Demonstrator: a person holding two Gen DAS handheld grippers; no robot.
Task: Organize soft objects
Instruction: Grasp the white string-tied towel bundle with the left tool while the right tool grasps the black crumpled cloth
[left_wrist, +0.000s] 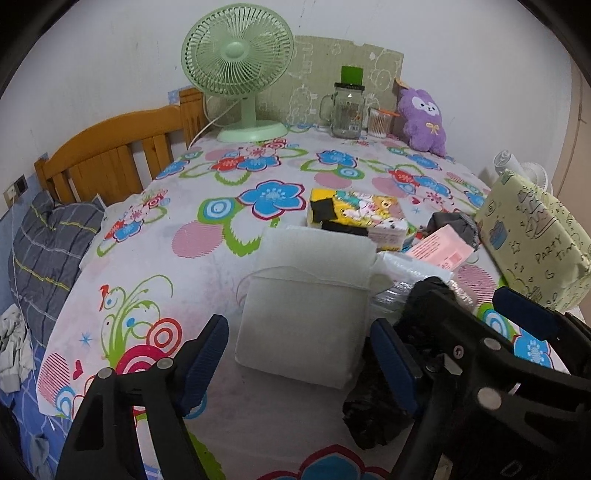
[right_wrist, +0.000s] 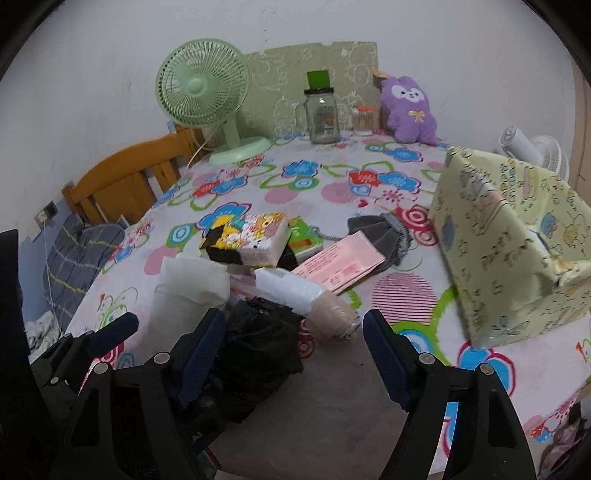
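**Jaws wide, nothing held**

Left gripper (left_wrist: 299, 363) gaping around a white pad (left_wrist: 306, 321) without pressing it. Right gripper (right_wrist: 295, 354) likewise open, empty, above a black bundle (right_wrist: 258, 350) and a wrapped roll (right_wrist: 317, 302). Barely begun, by the look of it: tissue pack (right_wrist: 255, 240), pink packet (right_wrist: 340, 267) and grey cloth (right_wrist: 384, 230) lying jumbled mid-table (right_wrist: 332, 398); patterned box (right_wrist: 509, 251) at right, seemingly unfilled. Both grippers side by side, tilted downward toward the pile.
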